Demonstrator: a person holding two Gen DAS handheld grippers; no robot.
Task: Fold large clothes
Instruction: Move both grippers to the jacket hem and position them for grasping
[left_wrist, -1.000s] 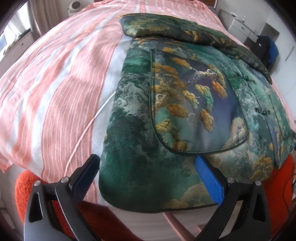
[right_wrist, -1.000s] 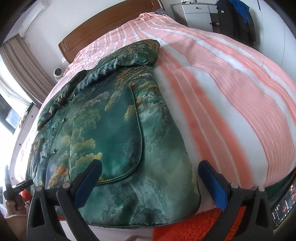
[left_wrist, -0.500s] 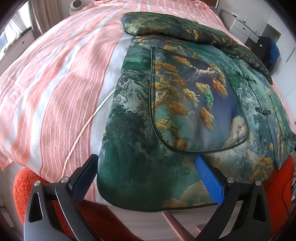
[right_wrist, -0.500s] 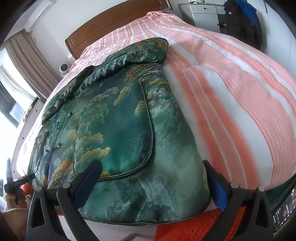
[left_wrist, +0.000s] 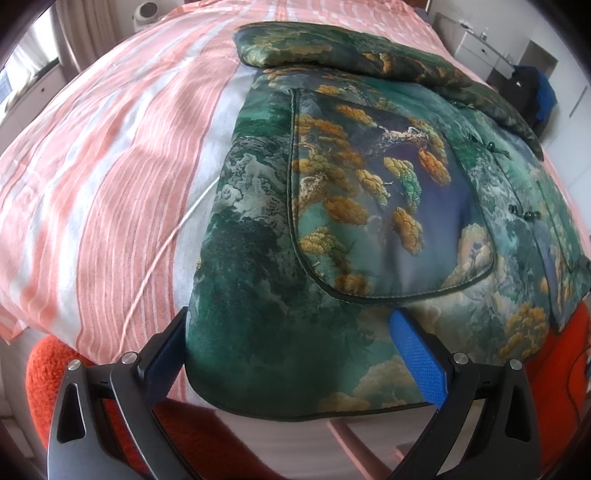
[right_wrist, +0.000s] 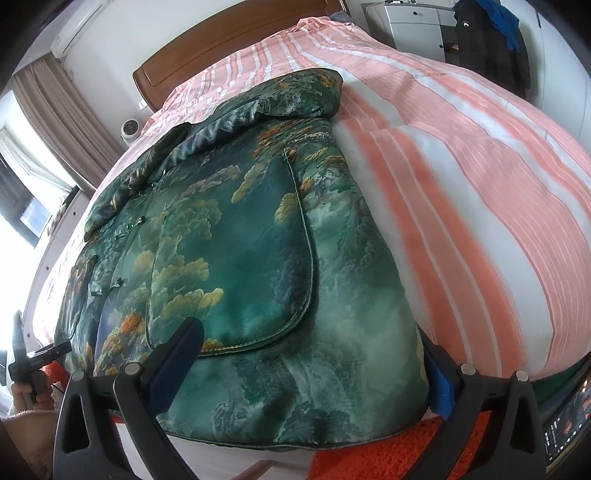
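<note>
A large padded green jacket (left_wrist: 354, 206) with gold tree print lies flat on the bed, its hem hanging at the near edge; it also shows in the right wrist view (right_wrist: 236, 266). My left gripper (left_wrist: 291, 343) is open, its jaws astride the jacket's left hem corner, one finger (left_wrist: 166, 350) outside the edge, the blue pad (left_wrist: 417, 354) over the cloth. My right gripper (right_wrist: 306, 354) is open, astride the right hem corner, its right finger (right_wrist: 439, 373) partly hidden behind the cloth. The jacket's sleeves are folded across its top.
The bed has a pink and white striped cover (left_wrist: 110, 166) and a wooden headboard (right_wrist: 229, 40). An orange rug (left_wrist: 48, 365) lies below the bed edge. White drawers (right_wrist: 417, 22) and a dark hanging coat (right_wrist: 487, 40) stand at the far side.
Both grippers have moved forward toward the bed, so the jacket's hem corners now sit between their open jaws. The jacket has not moved.
</note>
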